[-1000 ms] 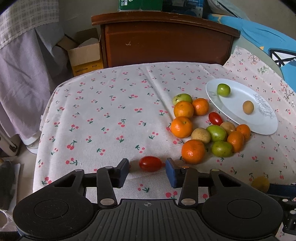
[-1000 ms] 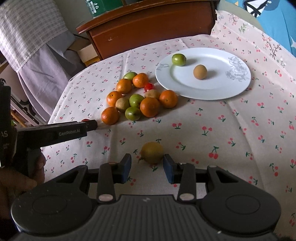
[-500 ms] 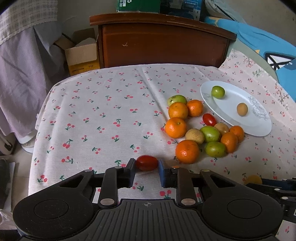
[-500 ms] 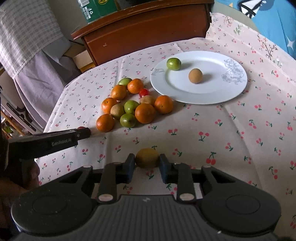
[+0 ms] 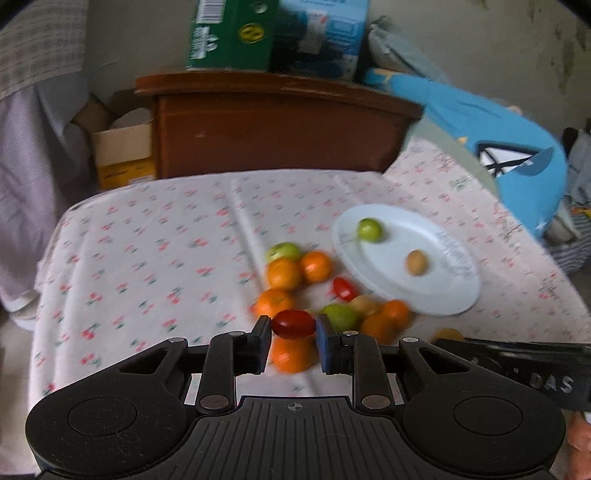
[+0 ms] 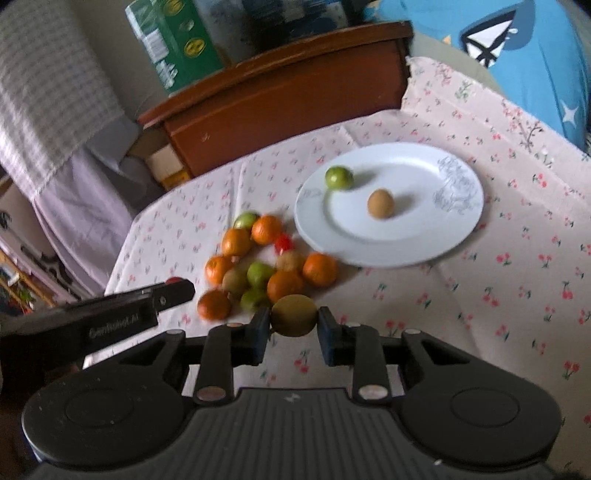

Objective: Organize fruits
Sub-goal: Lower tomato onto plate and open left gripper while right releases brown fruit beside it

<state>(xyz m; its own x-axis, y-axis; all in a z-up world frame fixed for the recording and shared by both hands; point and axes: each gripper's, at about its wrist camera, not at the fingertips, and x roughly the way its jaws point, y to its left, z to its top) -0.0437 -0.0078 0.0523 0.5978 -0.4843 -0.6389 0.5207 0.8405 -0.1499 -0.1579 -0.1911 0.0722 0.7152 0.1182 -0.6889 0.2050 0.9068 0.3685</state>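
Observation:
My left gripper (image 5: pixel 293 332) is shut on a red cherry tomato (image 5: pixel 293 324) and holds it above the cloth. My right gripper (image 6: pixel 293 325) is shut on a yellow-green fruit (image 6: pixel 294 315), also lifted. A white plate (image 5: pixel 443 291) (image 6: pixel 424 243) holds a green fruit (image 6: pixel 338 177) and a brown fruit (image 6: pixel 380 203). A pile of oranges, green fruits and another tomato (image 6: pixel 283 242) lies on the cloth left of the plate (image 6: pixel 269 266). The left gripper shows in the right wrist view (image 6: pixel 173 291), at the pile's left edge.
A cherry-print cloth (image 5: pixel 147 258) covers the table. A brown wooden headboard (image 5: pixel 273 125) stands behind it with boxes (image 5: pixel 232 33) on top. A cardboard box (image 5: pixel 122 155) sits far left, blue fabric (image 5: pixel 517 147) to the right.
Both grippers closed on their fruits and lifted them off the cloth, moving forward toward the pile and plate.

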